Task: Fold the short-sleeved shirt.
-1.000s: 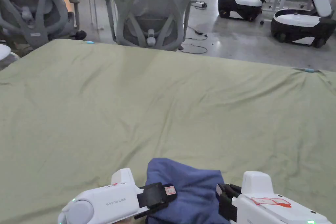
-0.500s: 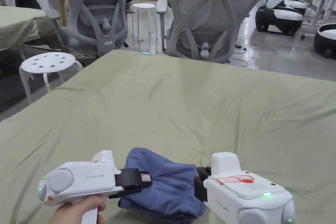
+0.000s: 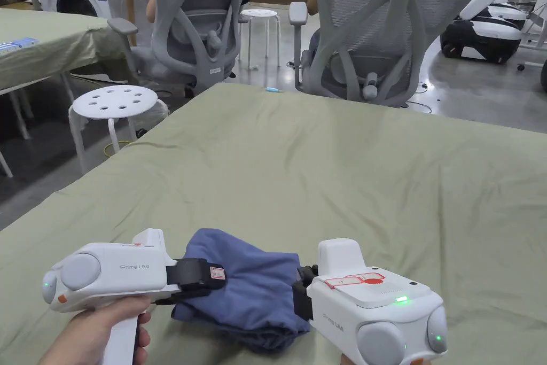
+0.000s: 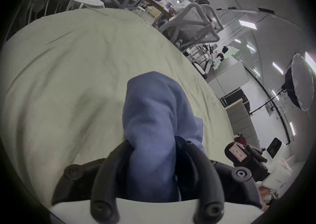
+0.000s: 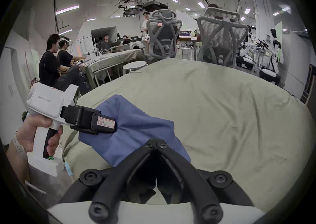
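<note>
Olive-green cloth, soft and lightly creased, covers the whole desk [image 3: 331, 168]. Beyond its far edge, two grey mesh-backed chairs [image 3: 392, 24] with curved frames; off the far left corner, a round white stool [image 3: 115, 103] with holes in its seat. Blue shirt [image 3: 248, 288], matte woven fabric, bunched into a rumpled wad at the near edge of the desk. Left tool [image 4: 152, 143], white shell with black jaws, pinches a thick fold of the shirt from the left. Right tool [image 5: 156, 142] has its jaw tips pressed together on the shirt's right edge. A hand [image 3: 93, 334] grips the left handle.
</note>
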Tool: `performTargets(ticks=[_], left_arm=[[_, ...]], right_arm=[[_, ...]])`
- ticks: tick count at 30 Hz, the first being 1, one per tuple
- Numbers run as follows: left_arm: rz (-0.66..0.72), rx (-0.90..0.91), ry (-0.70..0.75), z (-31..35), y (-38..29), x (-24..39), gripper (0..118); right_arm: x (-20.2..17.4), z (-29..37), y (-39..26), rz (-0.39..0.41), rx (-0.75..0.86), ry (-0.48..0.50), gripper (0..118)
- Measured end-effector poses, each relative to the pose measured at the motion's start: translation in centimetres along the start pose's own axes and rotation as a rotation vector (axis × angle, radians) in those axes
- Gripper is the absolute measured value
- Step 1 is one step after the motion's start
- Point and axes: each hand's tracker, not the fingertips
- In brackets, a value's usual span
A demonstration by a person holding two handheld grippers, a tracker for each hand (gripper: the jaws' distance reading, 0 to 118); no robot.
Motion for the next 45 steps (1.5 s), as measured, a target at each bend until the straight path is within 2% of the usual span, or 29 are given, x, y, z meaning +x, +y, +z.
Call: performTargets(ticks=[3, 4, 6, 7, 8, 9, 10, 12, 15, 17, 21, 23, 26, 32, 38, 40, 45], left_arm=[[-0.073, 0.022, 0.1, 1.5, 0.0, 0.1, 63], [-0.112, 0.059, 0.174, 2.8, -0.2, 0.4, 67], [-0.175, 0.158, 0.322, 5.3, -0.6, 1.1, 67], [-0.172, 0.167, 0.376, 6.1, -0.7, 1.3, 62], [-0.163, 0.169, 0.428, 6.9, -1.0, 1.6, 52], [-0.171, 0.186, 0.474, 7.3, -1.2, 1.9, 28], [-0.188, 0.203, 0.525, 7.4, -1.8, 2.7, 12], [-0.266, 0.197, 0.574, 6.8, -3.5, 5.1, 8], [-0.299, 0.264, 0.47, 5.2, -6.2, 10.2, 0], [-0.338, 0.317, 0.404, 3.6, -7.8, 13.8, 0], [-0.467, 0.408, 0.332, -0.2, -11.3, 24.0, 0], [-0.5, 0.466, 0.275, -1.6, -12.9, 29.5, 0], [-0.578, 0.55, 0.219, -3.0, -15.1, 37.1, 0], [-0.646, 0.642, 0.16, -3.7, -18.1, 47.8, 0], [-0.679, 0.639, 0.169, -3.7, -20.5, 50.9, 0], [-0.677, 0.644, 0.171, -3.3, -21.0, 50.5, 0], [-0.642, 0.656, 0.194, -2.6, -20.5, 50.1, 0]], right_arm=[[0.2, 0.5, -0.2, 0.0, -0.002, -0.004, 0], [0.3, 0.8, -0.2, 0.004, -0.002, -0.004, 0], [0.6, 1.8, -0.3, 0.009, 0.001, -0.009, 0], [0.9, 2.2, -0.3, 0.006, 0.003, -0.01, 0], [1.4, 2.8, -0.3, -0.001, 0.007, -0.013, 0], [1.8, 3.4, -0.3, -0.01, 0.011, -0.015, 0], [2.2, 4.3, -0.4, -0.02, 0.018, -0.017, 0], [3.6, 6.6, -0.4, -0.045, 0.039, -0.024, 0], [5.9, 10.8, -0.8, -0.067, 0.091, -0.063, 0], [8.3, 14.2, -1.1, -0.087, 0.121, -0.079, 0], [14.4, 22.2, -2.2, -0.083, 0.21, -0.192, 0], [17.7, 26.7, -2.9, -0.056, 0.249, -0.225, 0], [21.9, 32.4, -3.5, 0.018, 0.286, -0.373, 0], [28.4, 40.1, -4.5, 0.019, 0.357, -0.485, 0], [31.2, 42.4, -6.1, -0.013, 0.386, -0.508, 0], [31.3, 42.6, -6.6, -0.01, 0.393, -0.506, 0], [31.3, 43.0, -6.9, -0.069, 0.439, -0.51, 0]])
